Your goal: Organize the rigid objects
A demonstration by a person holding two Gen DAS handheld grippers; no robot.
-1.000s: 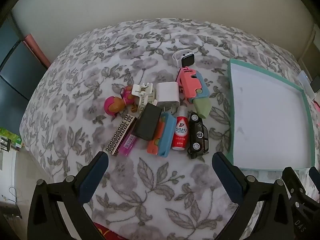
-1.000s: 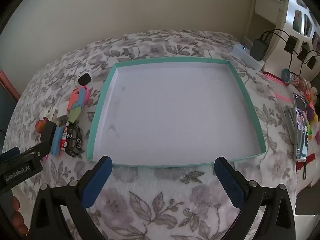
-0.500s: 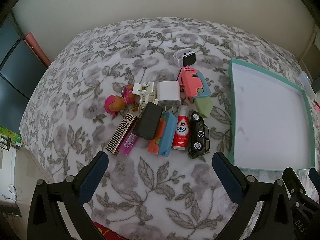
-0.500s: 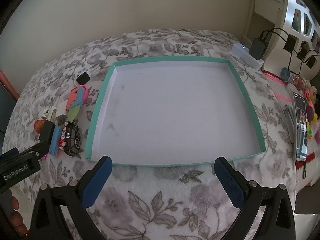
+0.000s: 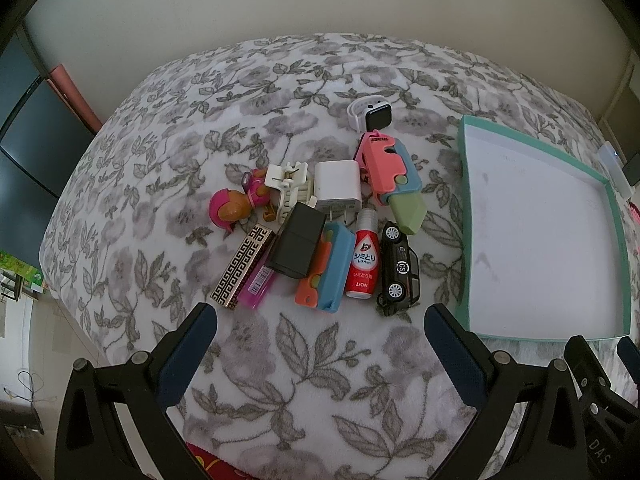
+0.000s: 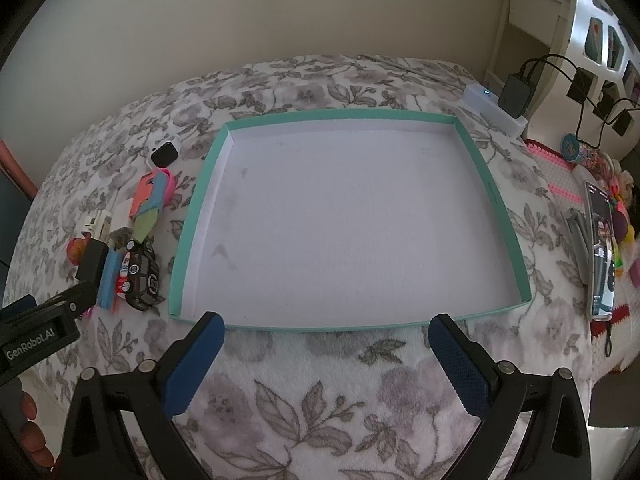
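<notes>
Floral blanket (image 5: 320,360): cluttered toy car (image 5: 398,270) beside teal tray (image 6: 192,216)

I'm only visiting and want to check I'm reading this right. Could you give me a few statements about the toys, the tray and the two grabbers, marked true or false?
1. The teal-rimmed tray holds nothing. True.
2. The black toy car lies inside the tray. False: it lies on the blanket beside it.
3. The left gripper holds the red bottle. False: it is open and empty.
4. The right gripper is open. True.
</notes>
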